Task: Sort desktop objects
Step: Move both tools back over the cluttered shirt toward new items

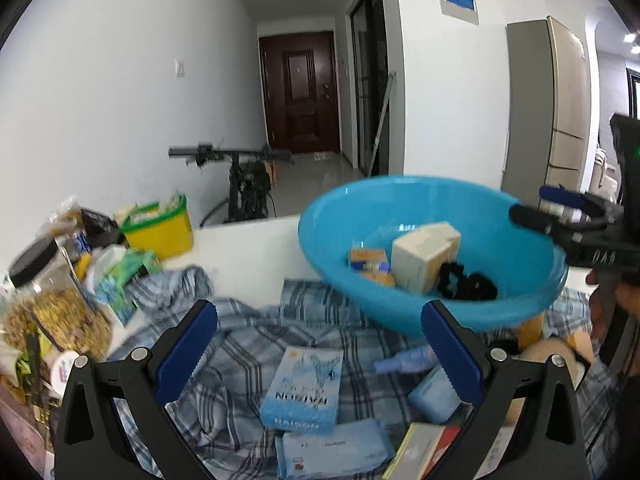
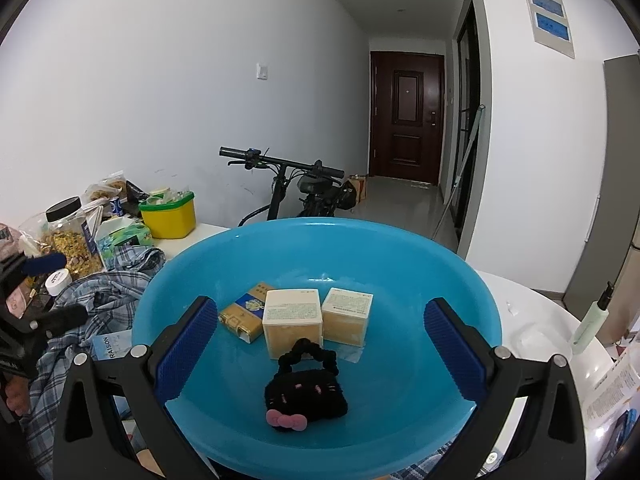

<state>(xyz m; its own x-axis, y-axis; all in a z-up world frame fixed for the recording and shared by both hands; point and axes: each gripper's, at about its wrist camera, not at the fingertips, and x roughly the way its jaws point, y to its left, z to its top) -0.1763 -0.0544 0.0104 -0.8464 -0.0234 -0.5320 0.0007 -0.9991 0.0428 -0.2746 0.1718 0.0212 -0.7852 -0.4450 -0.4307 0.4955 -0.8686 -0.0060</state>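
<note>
Cardboard, light and stiff: the blue RAISON box (image 1: 302, 390) lies flat on plaid cloth (image 1: 240, 320) just before the blue basin (image 1: 400, 308), best pinched across its long edges; both hand-held grippers (image 1: 318, 356) (image 2: 320, 354) are spread, empty.

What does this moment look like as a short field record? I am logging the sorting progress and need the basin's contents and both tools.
container: blue basin, tilted in the left wrist view
in basin: two cream boxes, yellow pack, black knitted pouch
still on plaid cloth: blue Raison box, blue bottle
left tool: open, holding nothing, above the cloth
right tool: open, over the basin
</note>
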